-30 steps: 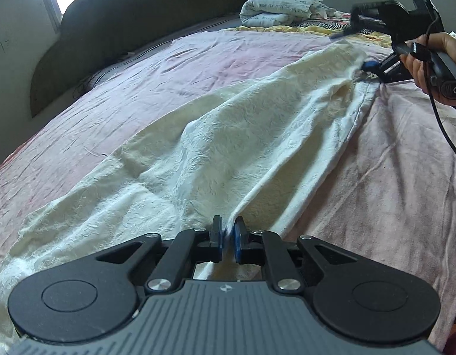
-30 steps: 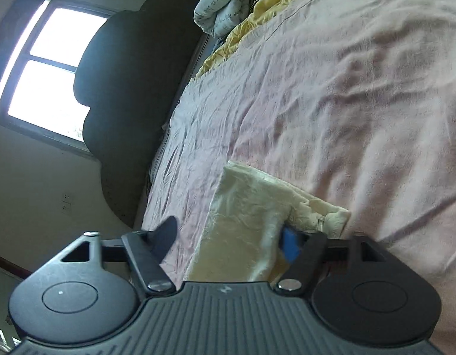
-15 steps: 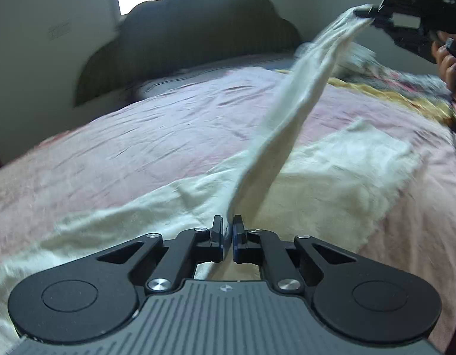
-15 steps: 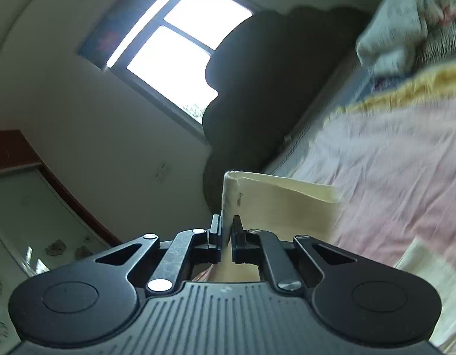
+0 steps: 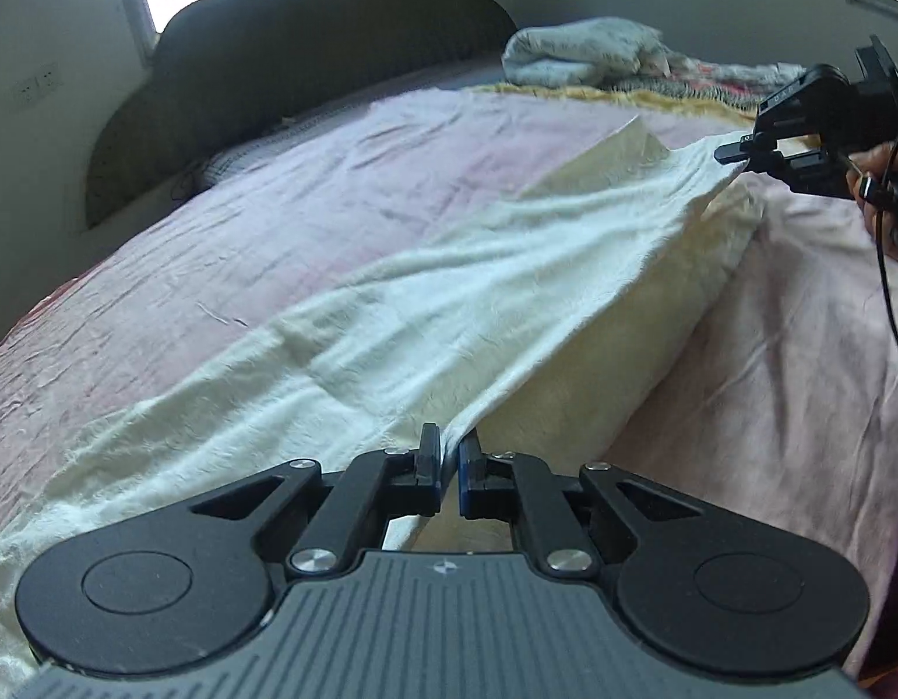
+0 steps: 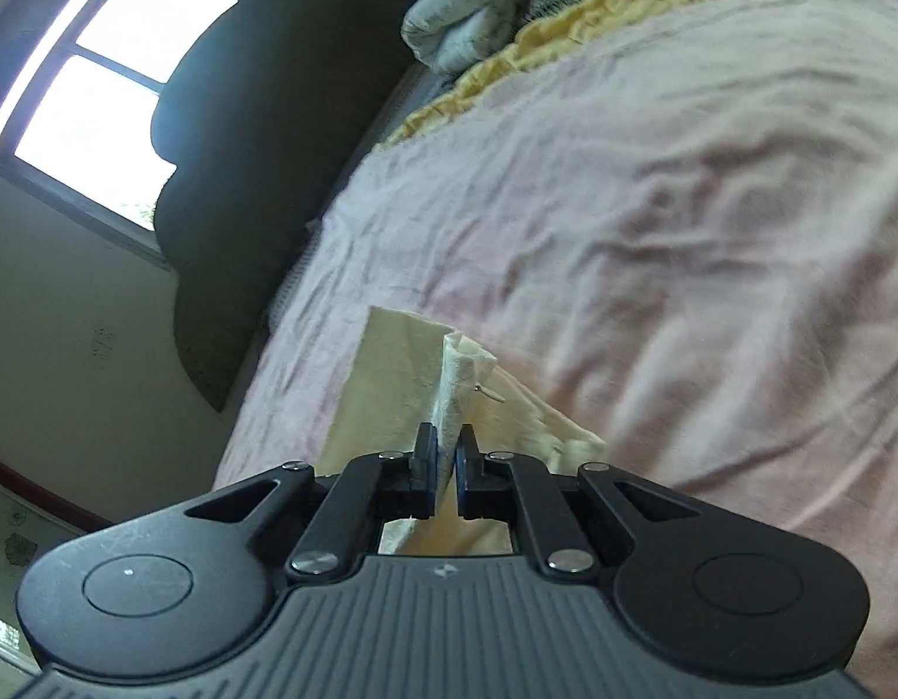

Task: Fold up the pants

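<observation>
the cream pants (image 5: 449, 314) lay lengthwise on the pink bedspread (image 5: 274, 221), one edge lifted. the left gripper (image 5: 446, 460) pinched the near edge; the right gripper (image 6: 446, 454) was clenched on the far edge. the fabric looked light, limp and crinkled, best held at hems.

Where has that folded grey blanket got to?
In the left wrist view the grey blanket lies at the bed's far end, right of the dark headboard.
</observation>
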The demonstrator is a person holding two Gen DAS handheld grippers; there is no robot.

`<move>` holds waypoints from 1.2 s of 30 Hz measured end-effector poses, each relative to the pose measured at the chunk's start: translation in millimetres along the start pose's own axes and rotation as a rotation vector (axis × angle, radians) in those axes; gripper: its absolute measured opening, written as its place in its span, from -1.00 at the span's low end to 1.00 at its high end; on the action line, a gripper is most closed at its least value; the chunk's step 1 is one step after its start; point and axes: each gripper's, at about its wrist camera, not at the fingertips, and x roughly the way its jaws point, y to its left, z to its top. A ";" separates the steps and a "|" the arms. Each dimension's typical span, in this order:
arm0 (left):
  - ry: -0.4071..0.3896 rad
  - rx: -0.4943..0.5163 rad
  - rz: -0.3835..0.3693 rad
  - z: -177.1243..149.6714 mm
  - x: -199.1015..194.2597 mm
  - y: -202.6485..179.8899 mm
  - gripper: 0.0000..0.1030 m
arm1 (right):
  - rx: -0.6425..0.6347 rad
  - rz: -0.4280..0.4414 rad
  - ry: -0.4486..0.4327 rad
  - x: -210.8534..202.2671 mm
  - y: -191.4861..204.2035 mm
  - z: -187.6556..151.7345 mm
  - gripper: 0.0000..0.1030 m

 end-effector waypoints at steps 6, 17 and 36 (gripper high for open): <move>0.034 0.093 -0.041 -12.5 -0.7 -18.0 -0.82 | -0.043 -0.086 0.051 4.3 -7.7 2.2 -0.87; 0.051 0.102 -0.038 -21.2 0.3 -17.9 -0.83 | -0.429 -0.222 -0.213 -34.1 69.0 -31.0 -0.69; 0.005 -0.096 0.210 -52.0 -90.1 46.3 0.22 | -1.100 -0.128 0.250 35.8 177.2 -206.3 0.41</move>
